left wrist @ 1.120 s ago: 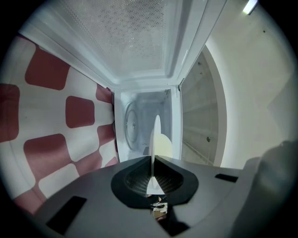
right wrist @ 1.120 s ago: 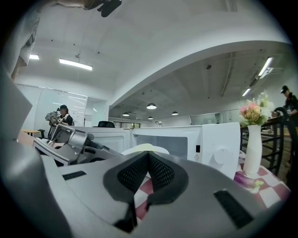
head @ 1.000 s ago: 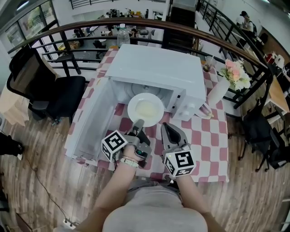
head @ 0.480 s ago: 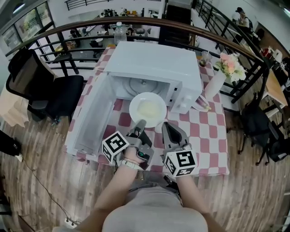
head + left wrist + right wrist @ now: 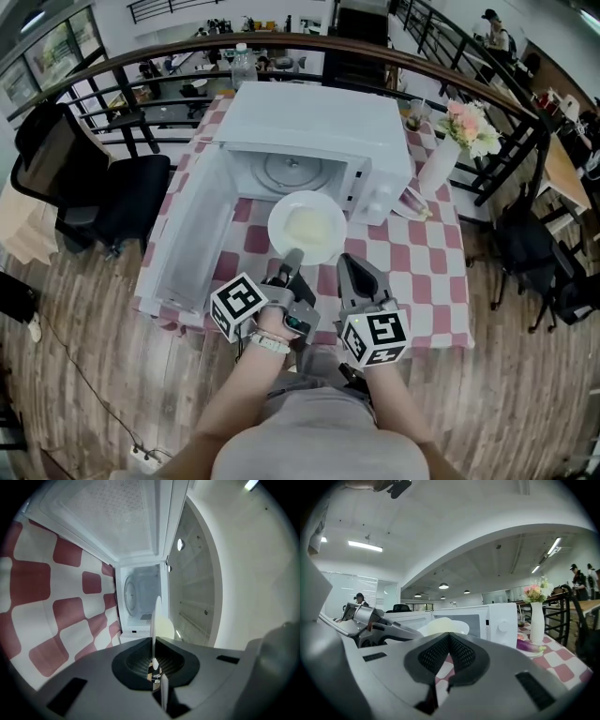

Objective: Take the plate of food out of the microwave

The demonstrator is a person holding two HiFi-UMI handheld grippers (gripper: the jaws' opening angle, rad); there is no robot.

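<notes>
- The surface [image 5: 427, 281] is a table under a red-and-white checked cloth, standing on a wooden floor [image 5: 94, 375].
- A white microwave [image 5: 319, 122] sits on its middle and far part, with its door [image 5: 187, 244] swung open to the left.
- Just right of the microwave lies a small dish [image 5: 413, 203] with a purple aubergine [image 5: 528, 645].
- A white vase [image 5: 438, 169] of flowers stands at the far right.
- A clear bottle [image 5: 243, 66] stands at the far edge.

The microwave [image 5: 319, 117] has a smooth white shell with a faint sheen. The plate [image 5: 307, 228] looks like glossy white ceramic. The checked cloth [image 5: 427, 272] is matt fabric. The floor [image 5: 84, 356] is worn wooden planks. The right hand-held gripper [image 5: 449, 637] is matt grey plastic with black meshed pads [image 5: 433, 656].
</notes>
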